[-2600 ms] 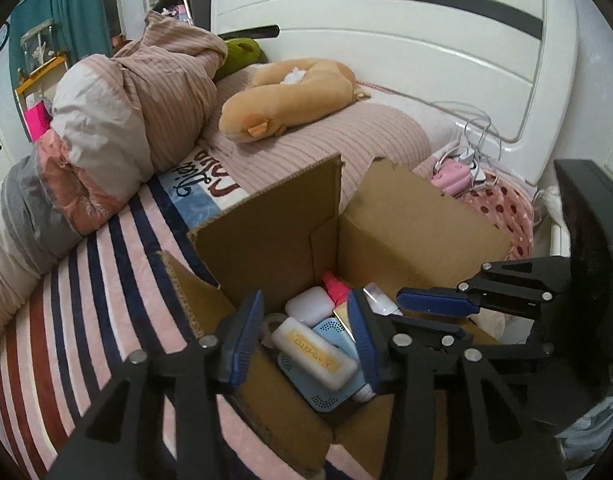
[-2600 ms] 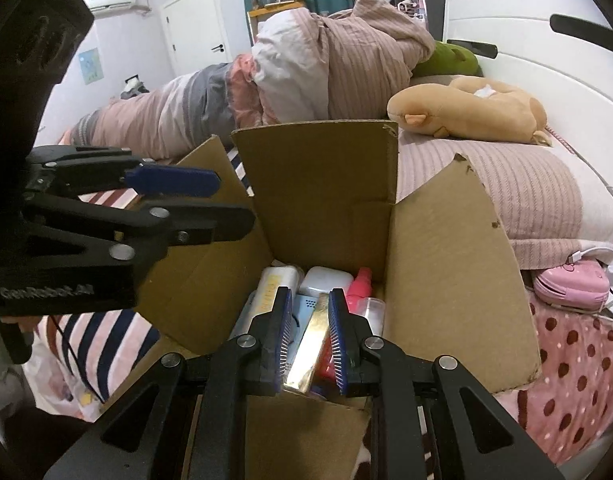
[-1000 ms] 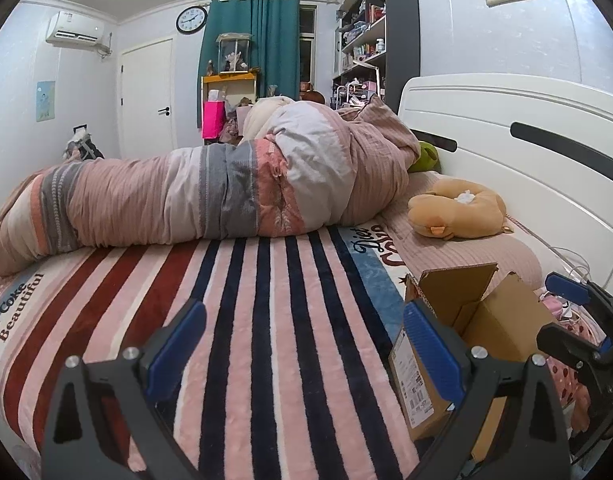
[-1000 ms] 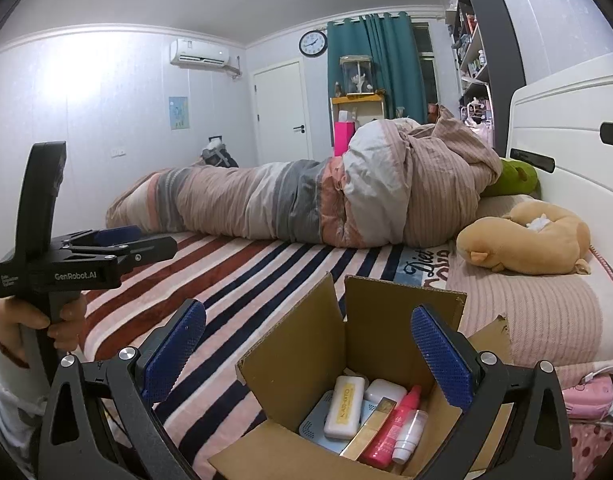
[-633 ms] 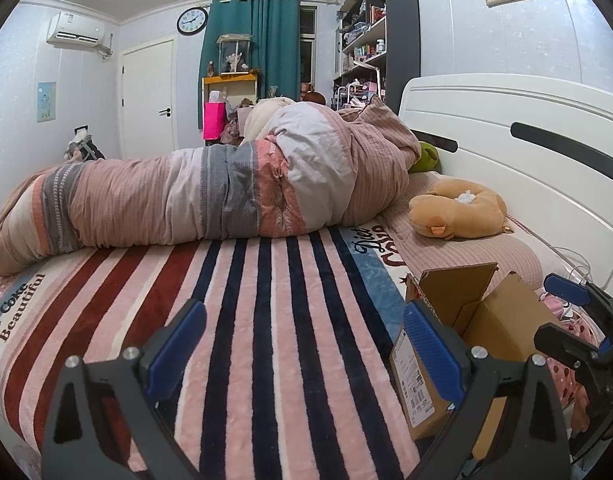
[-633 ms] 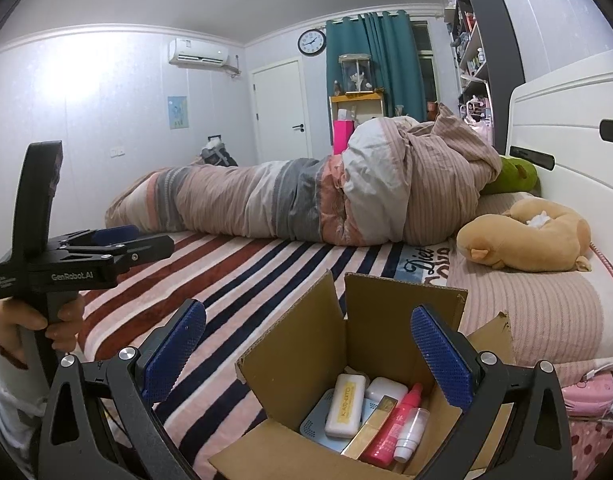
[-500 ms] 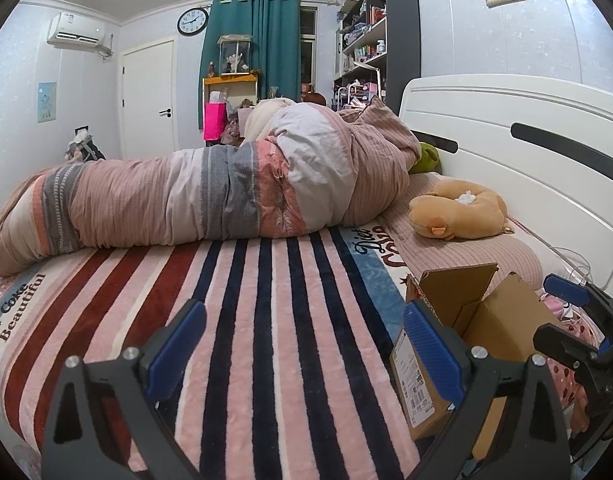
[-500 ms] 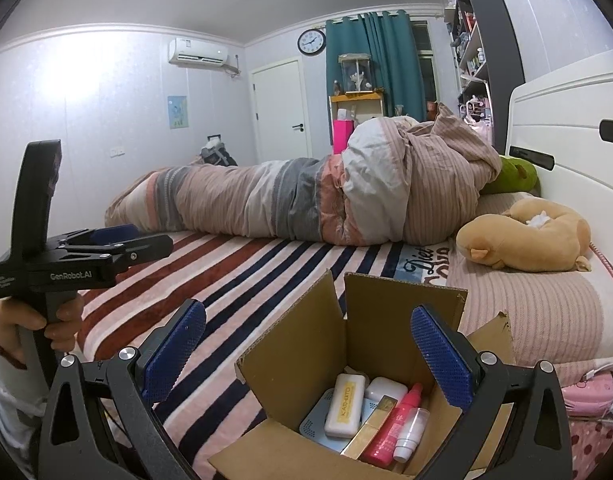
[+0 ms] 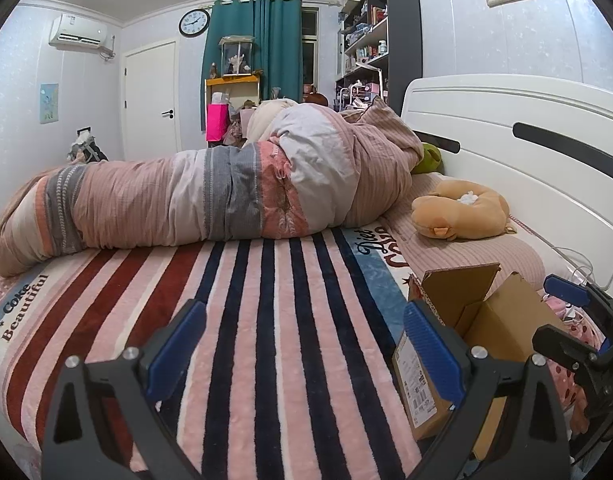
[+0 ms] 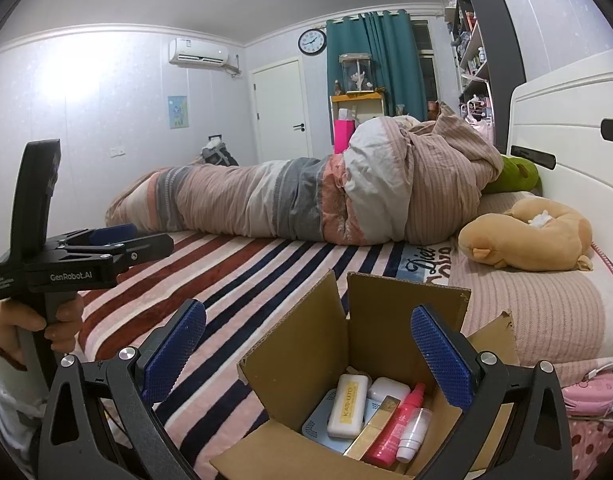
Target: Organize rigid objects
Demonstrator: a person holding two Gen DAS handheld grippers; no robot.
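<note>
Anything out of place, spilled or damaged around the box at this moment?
Nothing stands out. The cardboard box sits upright on the bed, flaps open, with the bottles and cases lying inside. Both the left gripper and right gripper are open and empty.

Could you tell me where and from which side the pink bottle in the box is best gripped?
Grip the pink bottle across its body, coming from above through the open top of the box. It lies tilted between the gold box and a clear-capped bottle, so only its upper side looks free.
</note>
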